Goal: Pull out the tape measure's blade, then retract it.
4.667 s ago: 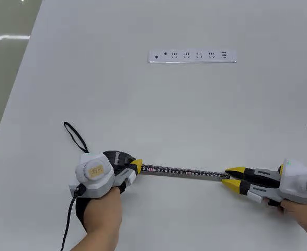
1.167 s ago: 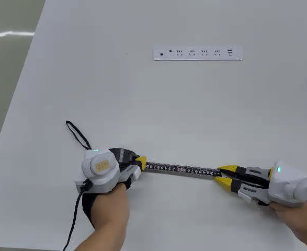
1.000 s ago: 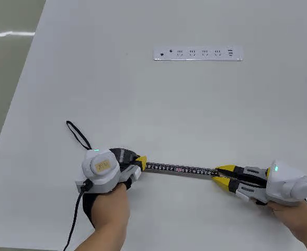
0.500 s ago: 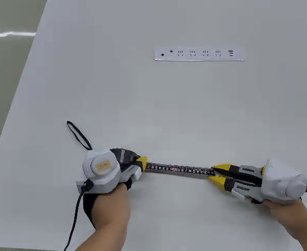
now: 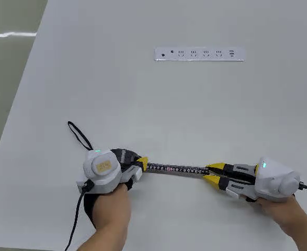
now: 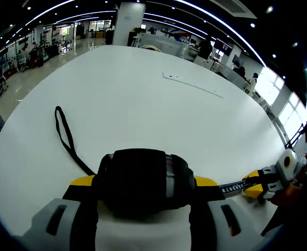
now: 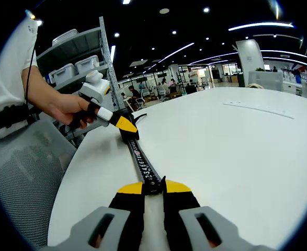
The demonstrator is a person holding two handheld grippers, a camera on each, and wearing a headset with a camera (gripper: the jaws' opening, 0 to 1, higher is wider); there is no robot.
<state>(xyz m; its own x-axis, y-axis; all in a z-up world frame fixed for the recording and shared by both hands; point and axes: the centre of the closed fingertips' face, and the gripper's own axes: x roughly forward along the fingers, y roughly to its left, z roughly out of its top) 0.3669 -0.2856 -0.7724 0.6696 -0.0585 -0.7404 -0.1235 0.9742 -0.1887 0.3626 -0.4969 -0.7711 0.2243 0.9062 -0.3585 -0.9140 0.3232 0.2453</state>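
A smooth white worktop (image 5: 143, 94) stands in a bright open hall under strip lights. Near its front edge the left tool (image 5: 136, 167) clamps the rounded black tape measure case (image 6: 141, 178). The case's looped cord (image 5: 78, 135) trails toward the left edge. The right tool (image 7: 153, 187) pinches the numbered blade (image 5: 177, 169), which is drawn out flat. A white power strip (image 5: 199, 54) lies toward the far edge, with open worktop between.

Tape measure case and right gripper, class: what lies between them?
The extended blade spans that stretch, from the tape measure case in the left gripper to the right gripper, in the head view.
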